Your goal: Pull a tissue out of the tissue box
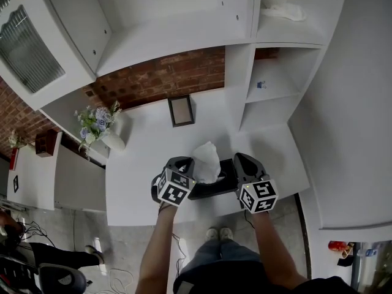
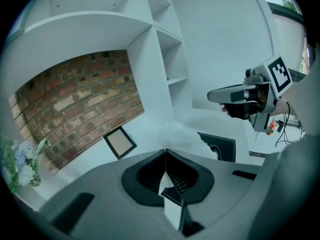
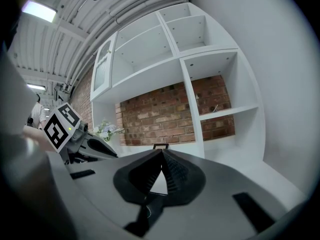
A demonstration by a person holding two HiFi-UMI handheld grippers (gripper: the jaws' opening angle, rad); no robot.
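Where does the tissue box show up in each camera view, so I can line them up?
Head view: the tissue box sits low at centre, between the left gripper and the right gripper.
Left gripper view: the tissue box is right of centre, just beyond the jaw tips, partly behind the white tissue.
Right gripper view: not in it.
Shared landmark: the brick wall, seen in all three views.

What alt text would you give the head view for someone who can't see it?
Seen from above, a person at a white table pinches a white tissue standing up from a black tissue box with the shut left gripper, while the shut right gripper sits at the box's right end. A small picture frame and flowers sit farther back.
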